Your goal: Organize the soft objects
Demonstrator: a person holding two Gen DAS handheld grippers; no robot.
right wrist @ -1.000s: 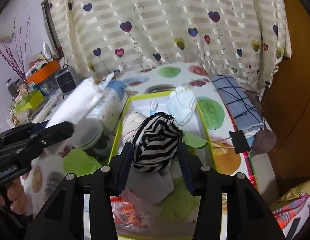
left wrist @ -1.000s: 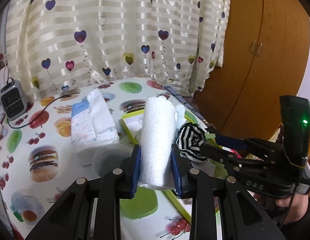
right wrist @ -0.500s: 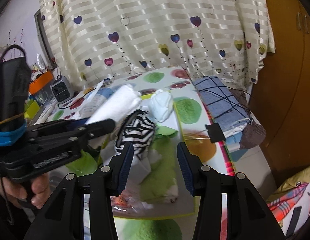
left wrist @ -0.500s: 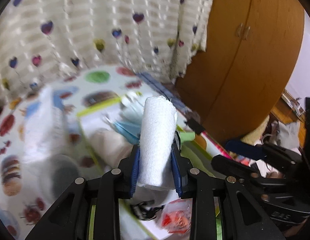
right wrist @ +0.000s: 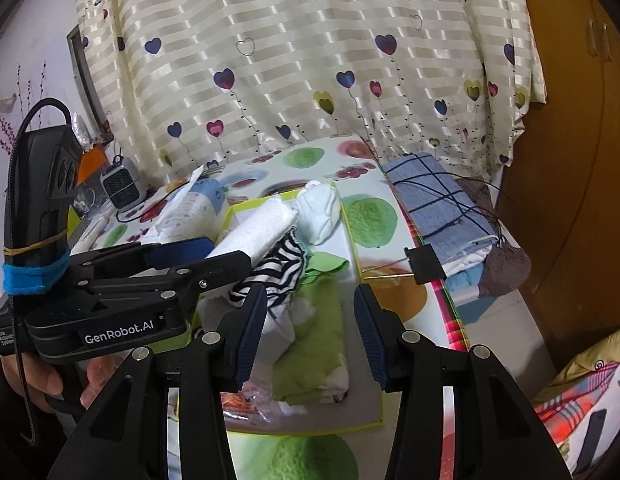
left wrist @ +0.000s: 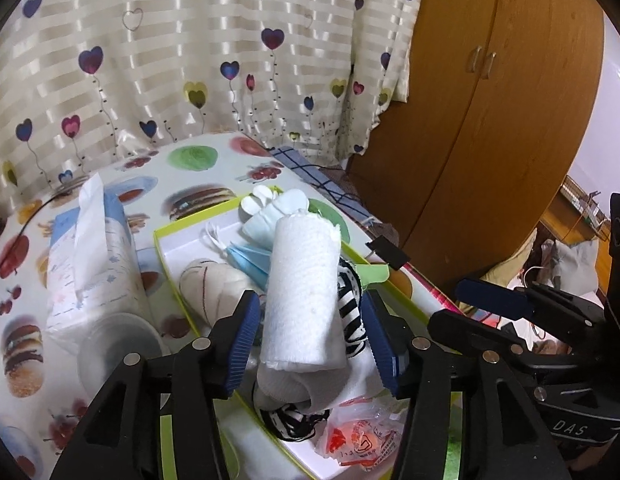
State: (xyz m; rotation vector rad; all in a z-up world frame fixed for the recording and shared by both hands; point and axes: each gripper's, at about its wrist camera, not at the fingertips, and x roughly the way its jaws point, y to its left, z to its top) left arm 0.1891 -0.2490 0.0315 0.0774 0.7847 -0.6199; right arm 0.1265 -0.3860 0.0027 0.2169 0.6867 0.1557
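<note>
A rolled white towel (left wrist: 304, 292) lies in the yellow-green rimmed box (left wrist: 166, 256), on top of a black-and-white striped cloth (left wrist: 349, 300). My left gripper (left wrist: 310, 340) is open, its jaws on either side of the roll and apart from it. The towel (right wrist: 258, 232) and the striped cloth (right wrist: 278, 268) also show in the right wrist view. My right gripper (right wrist: 310, 320) is open and empty above a green cloth (right wrist: 313, 344) in the box (right wrist: 365, 424). White bundles (right wrist: 319, 210) sit at the box's far end.
A tissue pack (left wrist: 90, 256) and a clear lid (left wrist: 114, 348) lie left of the box. A blue checked folded cloth (right wrist: 441, 204) and a black binder clip (right wrist: 423, 262) are at the table's right edge. A wooden wardrobe (left wrist: 489, 120) stands on the right.
My left gripper carried the towel roll over the box and opened, leaving it on the striped cloth. My right gripper let go of the striped cloth and drew back, open.
</note>
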